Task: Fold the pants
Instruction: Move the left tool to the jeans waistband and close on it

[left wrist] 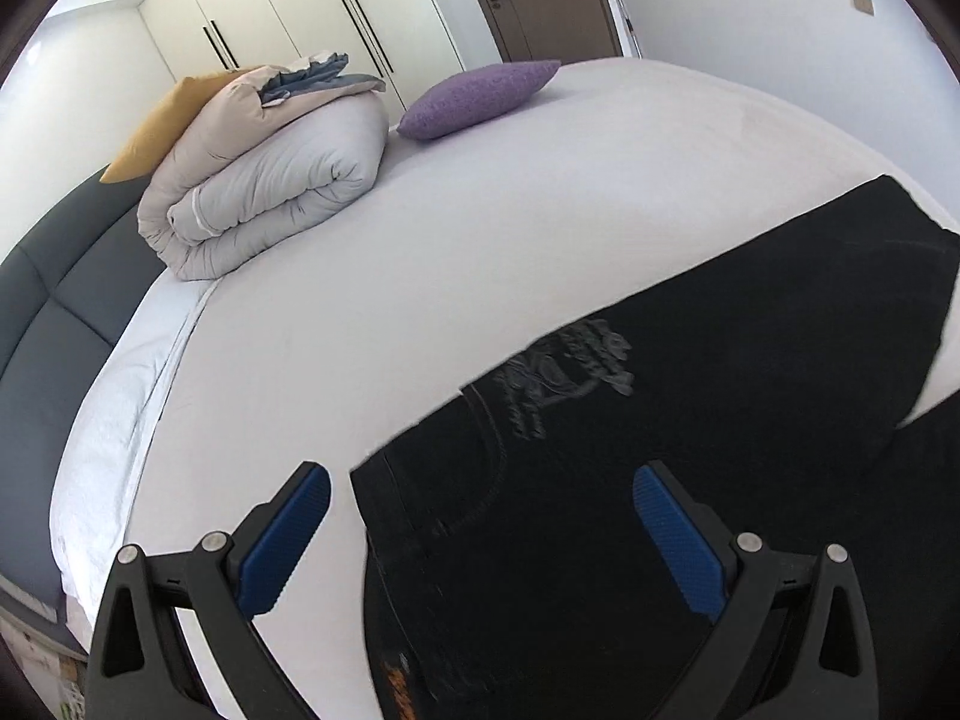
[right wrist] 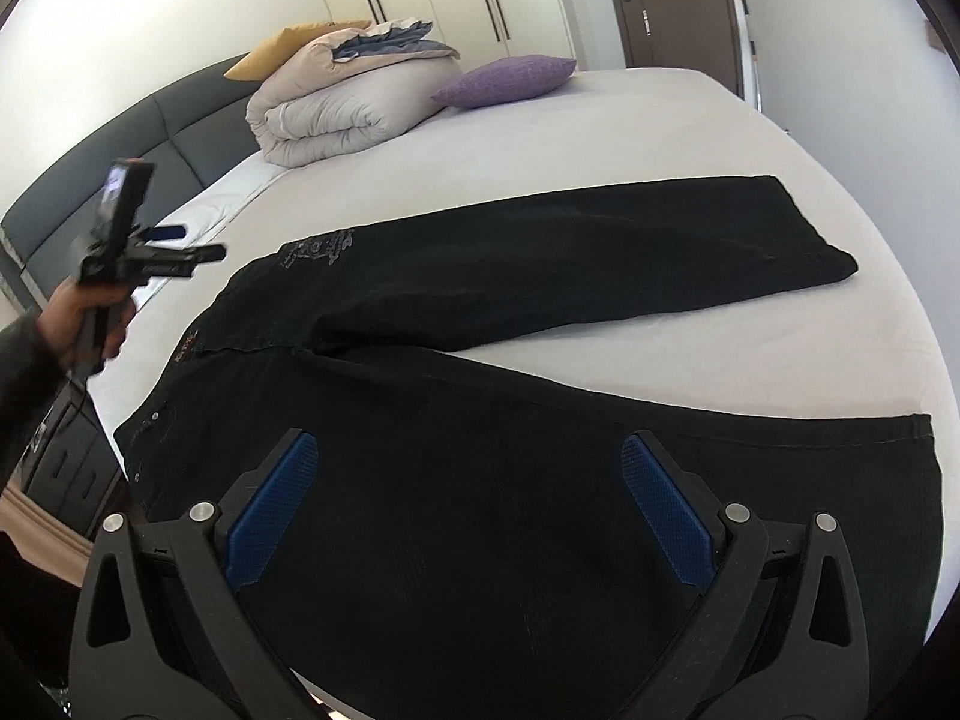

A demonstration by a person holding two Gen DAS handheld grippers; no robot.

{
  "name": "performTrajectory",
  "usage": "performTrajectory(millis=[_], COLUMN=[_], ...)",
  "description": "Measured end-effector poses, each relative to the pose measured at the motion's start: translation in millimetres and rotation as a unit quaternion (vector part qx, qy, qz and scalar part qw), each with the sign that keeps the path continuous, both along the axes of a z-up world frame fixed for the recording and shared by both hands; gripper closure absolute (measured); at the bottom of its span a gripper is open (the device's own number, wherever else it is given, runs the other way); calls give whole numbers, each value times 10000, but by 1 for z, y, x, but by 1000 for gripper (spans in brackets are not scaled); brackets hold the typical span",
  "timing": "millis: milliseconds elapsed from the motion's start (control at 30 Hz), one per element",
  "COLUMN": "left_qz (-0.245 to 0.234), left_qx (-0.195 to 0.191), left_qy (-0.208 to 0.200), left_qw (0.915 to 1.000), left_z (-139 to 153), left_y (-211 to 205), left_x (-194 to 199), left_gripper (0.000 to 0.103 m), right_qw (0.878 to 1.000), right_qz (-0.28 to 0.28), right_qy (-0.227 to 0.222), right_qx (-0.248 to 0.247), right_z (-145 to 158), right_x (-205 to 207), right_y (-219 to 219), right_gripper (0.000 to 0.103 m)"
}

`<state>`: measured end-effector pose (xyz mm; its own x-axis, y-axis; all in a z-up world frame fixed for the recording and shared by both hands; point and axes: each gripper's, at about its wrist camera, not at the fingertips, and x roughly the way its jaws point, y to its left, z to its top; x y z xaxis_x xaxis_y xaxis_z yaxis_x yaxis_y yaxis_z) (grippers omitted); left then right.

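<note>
**Room around the pants**

My left tool (left wrist: pixel 480 534) and right tool (right wrist: pixel 468 504) have bare bed (right wrist: pixel 660 138) beyond the pants (right wrist: pixel 480 480). The folded duvet (right wrist: pixel 354 108) and purple pillow (right wrist: pixel 504 81) crowd the headboard (right wrist: pixel 150 138) end.

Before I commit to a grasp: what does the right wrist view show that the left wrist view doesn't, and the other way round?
Only the right wrist view shows both legs of the black pants spread in a V, the left hand-held gripper and the hand holding it. Only the left wrist view shows the grey print close up and the orange waistband label. Both show the folded duvet, purple pillow, bed, and their own jaws open; the right hand-held gripper hangs over the pants.
</note>
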<state>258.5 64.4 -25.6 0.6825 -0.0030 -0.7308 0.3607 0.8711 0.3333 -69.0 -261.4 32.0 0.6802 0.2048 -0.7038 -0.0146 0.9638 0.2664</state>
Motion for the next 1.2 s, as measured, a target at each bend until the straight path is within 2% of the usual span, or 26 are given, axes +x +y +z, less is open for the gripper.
performTrajectory(millis=[133,200,300,367,433,500,667,700,767,800,833,867,933,1067,1133,1200], left_qz=[-81,-303,-529,-548,-538,-645,-593,-575,-588,-611,-627,-639,-629,-498,-490,-488], left_qx=[108,136,379,303,79,100,-14,-48,-239,-295,-336,-305,-191,-312,-106,137], left_qy=[596,963,1444,1691,1915,2149,2307,2320,2385,2378,2387,2329,2118,1416,893,438], left_qw=[9981,9948,9874,9836,9800,9745,9712,9710,9691,9689,9685,9699,9751,9882,9947,9978], left_z=[-21,-32,-52,-62,-70,-84,-95,-95,-95,-95,-94,-93,-89,-63,-42,-28], left_y=[9,5,-1,0,1,-1,0,0,-1,-4,-6,-10,-17,-16,-18,-29], left_x=[80,101,124,135,143,140,131,130,121,115,110,102,88,46,12,-19], left_gripper=[0,10,30,33,33,33,34,36,58,65,78,85,90,91,91,91], right_qw=[9992,9980,9957,9946,9931,9921,9914,9913,9913,9914,9913,9912,9914,9905,9893,9873], right_qz=[309,416,548,614,706,774,801,799,835,868,916,955,1026,1242,1402,1586], right_qy=[66,192,361,450,516,575,641,658,641,623,602,583,520,342,260,110], right_qx=[244,436,652,708,784,797,811,818,788,752,726,705,628,482,296,71], right_z=[-14,-24,-41,-51,-60,-66,-74,-76,-70,-69,-66,-65,-53,-38,-27,-14], right_x=[17,29,47,58,67,75,86,91,89,91,93,97,95,110,123,139], right_y=[-17,-25,-30,-31,-31,-30,-28,-29,-21,-19,-22,-21,-10,-8,-4,2], right_gripper=[4,13,20,22,23,24,28,31,36,40,42,45,52,55,55,55])
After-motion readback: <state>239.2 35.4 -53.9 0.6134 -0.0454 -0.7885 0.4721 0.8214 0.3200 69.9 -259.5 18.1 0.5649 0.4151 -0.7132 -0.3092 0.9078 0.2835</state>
